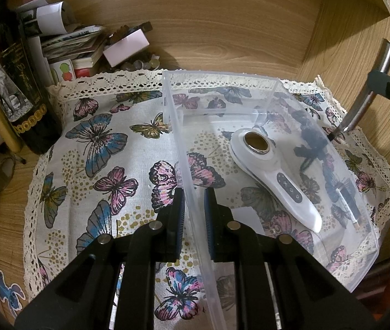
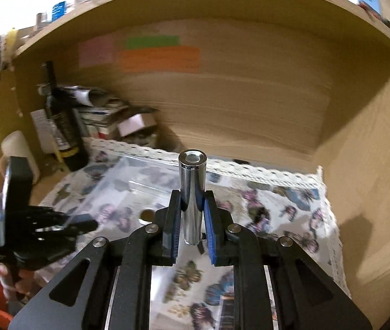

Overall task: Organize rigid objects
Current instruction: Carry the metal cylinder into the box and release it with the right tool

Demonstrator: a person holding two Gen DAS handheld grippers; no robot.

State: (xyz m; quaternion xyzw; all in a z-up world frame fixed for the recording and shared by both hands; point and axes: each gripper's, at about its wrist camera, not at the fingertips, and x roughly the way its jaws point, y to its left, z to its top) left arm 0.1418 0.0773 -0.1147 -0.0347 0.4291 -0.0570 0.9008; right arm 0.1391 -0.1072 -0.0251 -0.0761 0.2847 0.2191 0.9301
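A clear plastic bin (image 1: pixel 365 250) stands on a butterfly-print cloth (image 1: pixel 104 165). Inside it lie a white handheld device (image 1: pixel 283 184) with a round metal head, a dark tangled item (image 1: pixel 310 137) and a thin stick (image 1: pixel 347 206). My left gripper (image 1: pixel 194 217) is shut on the bin's left wall (image 1: pixel 183 159). My right gripper (image 2: pixel 192 217) is shut on a shiny metal cylinder (image 2: pixel 192 192) and holds it upright above the cloth, right of the bin (image 2: pixel 128 181). In the left wrist view the cylinder (image 1: pixel 371 88) hangs just past the bin's far right corner.
A dark wine bottle (image 1: pixel 16 82), a stack of papers and booklets (image 1: pixel 76 44) and a small box (image 1: pixel 126 45) crowd the back left corner. Wooden shelf walls (image 1: pixel 346 41) close the back and right. Sticky notes (image 2: pixel 159 55) hang on the back wall.
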